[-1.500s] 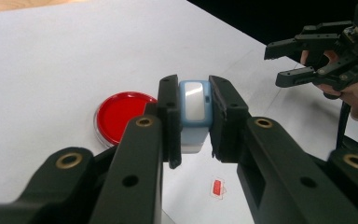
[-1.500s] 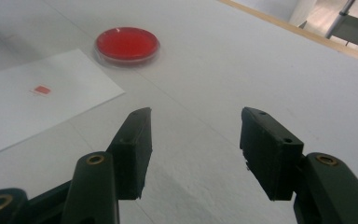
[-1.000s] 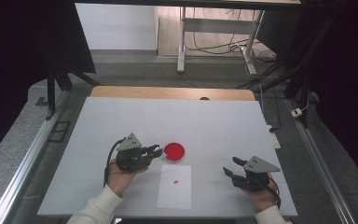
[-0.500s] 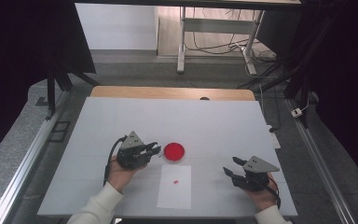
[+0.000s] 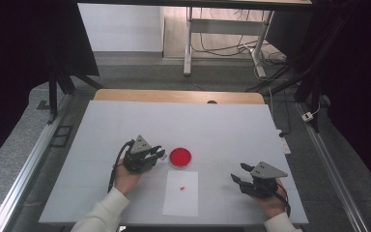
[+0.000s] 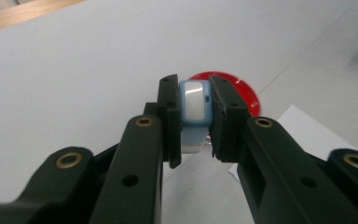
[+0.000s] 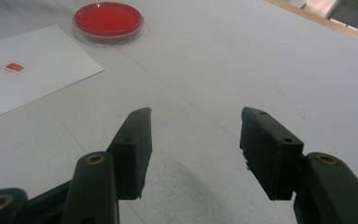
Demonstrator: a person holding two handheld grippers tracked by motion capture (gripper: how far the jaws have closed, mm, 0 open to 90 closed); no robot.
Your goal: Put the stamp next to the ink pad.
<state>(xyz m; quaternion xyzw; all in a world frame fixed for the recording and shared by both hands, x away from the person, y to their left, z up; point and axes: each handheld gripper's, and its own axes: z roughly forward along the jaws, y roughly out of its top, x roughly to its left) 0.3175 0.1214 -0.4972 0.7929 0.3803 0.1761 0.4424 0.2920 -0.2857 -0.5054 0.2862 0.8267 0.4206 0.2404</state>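
Observation:
My left gripper [image 5: 160,154] sits left of a round red dish [image 5: 180,157] on the white table [image 5: 207,125]. It is shut on a small light-blue block with a white face [image 6: 195,104]. In the left gripper view the red dish [image 6: 240,87] lies just behind the block. A white paper sheet [image 5: 181,194] lies in front of the dish and carries a small red chip [image 5: 182,187]. My right gripper [image 5: 238,172] rests low at the front right, open, with nothing between its fingers. In the right gripper view its jaws [image 7: 196,135] stand apart over bare table, with the dish [image 7: 108,21] and the chip [image 7: 15,67] far off.
A wooden strip [image 5: 174,95] runs along the table's far edge. Metal rails [image 5: 34,159] flank both sides. Beyond the table stand a frame's legs and loose cables [image 5: 222,48] on the floor. The paper's corner [image 6: 307,130] reaches toward my left gripper.
My left hand has shifted slightly away from the table's front edge with the blue block still in its jaws. The right gripper has stayed where it was.

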